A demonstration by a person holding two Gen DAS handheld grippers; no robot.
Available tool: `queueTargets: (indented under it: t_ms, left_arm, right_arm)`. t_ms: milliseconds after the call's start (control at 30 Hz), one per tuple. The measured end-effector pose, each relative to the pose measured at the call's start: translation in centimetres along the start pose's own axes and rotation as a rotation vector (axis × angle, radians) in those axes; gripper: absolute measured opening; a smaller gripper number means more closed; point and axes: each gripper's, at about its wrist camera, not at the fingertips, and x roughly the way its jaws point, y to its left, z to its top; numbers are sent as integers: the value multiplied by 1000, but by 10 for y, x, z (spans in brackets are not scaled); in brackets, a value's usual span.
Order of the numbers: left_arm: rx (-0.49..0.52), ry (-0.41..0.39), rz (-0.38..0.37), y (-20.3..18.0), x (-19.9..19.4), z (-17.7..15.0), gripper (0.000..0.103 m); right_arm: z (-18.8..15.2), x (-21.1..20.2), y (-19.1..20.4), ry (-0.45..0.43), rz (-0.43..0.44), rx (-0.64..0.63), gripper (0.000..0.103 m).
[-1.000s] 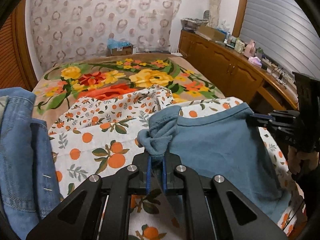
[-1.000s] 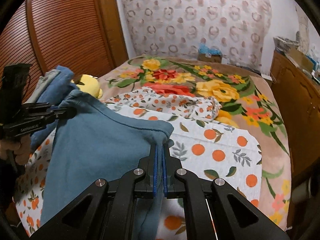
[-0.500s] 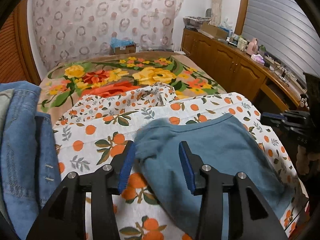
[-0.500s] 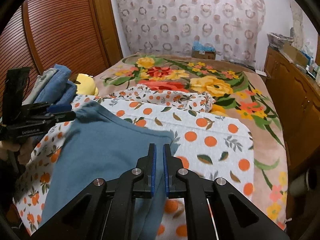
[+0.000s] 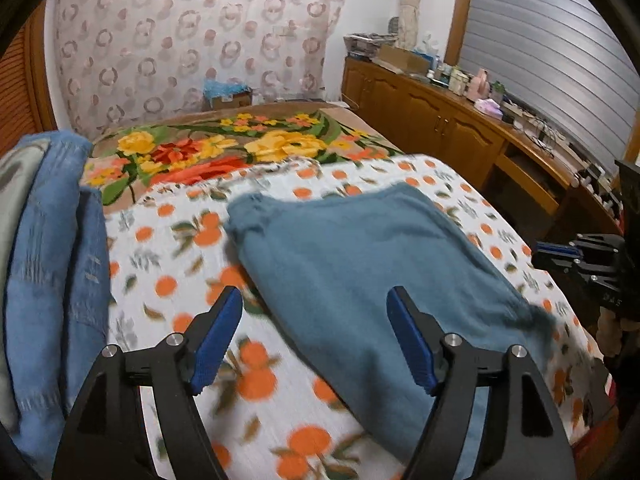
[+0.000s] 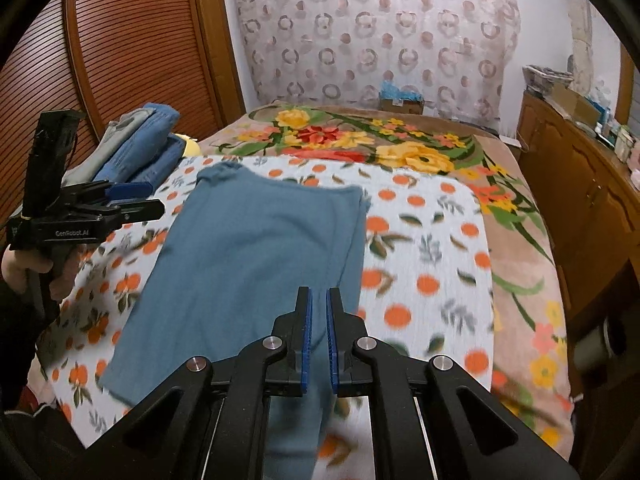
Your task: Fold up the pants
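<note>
The teal-blue pants (image 5: 360,264) lie folded flat on the orange-print sheet (image 5: 168,280) on the bed. My left gripper (image 5: 315,294) hovers over their near left part, pulled back from the far edge. Its jaws are opening wide, with the cloth below them and not pinched. My right gripper (image 6: 319,294) is over the near right part of the pants (image 6: 256,248). Its jaws are opening by a narrow gap, and no cloth is pinched in it. Each view shows the other gripper at its side, the left gripper (image 6: 148,200) held in a hand, the right gripper (image 5: 538,248) near the bed's edge.
A stack of folded denim (image 5: 52,260) sits at the sheet's left, with a yellow soft toy (image 6: 192,146) behind it. A floral blanket (image 5: 240,148) covers the far bed. Wooden cabinets (image 6: 580,184) run along the right; a slatted wardrobe door (image 6: 120,60) stands left.
Both grippers let go of the pants' raised edge, which dropped flat onto the sheet. Both drew back toward the near side. The left jaws spread wide; the right jaws parted slightly.
</note>
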Motion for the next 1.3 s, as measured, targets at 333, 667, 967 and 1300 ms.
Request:
queueTargets:
  t_ms: [333, 667, 967, 1300]
  left_arm:
    - [39, 50, -39, -42, -15, -47, 76]
    - [47, 78, -57, -67, -17, -78, 76]
    - [21, 71, -71, -73, -30, -95, 76]
    - [8, 72, -69, -71, -31, -104, 70]
  right_arm:
    - [-45, -22, 14, 54, -22, 30, 22]
    - [-58, -28, 14, 58, -34, 89, 21]
    - [-66, -62, 29, -56, -26, 81, 8]
    - [-90, -62, 21, -8, -51, 125, 8]
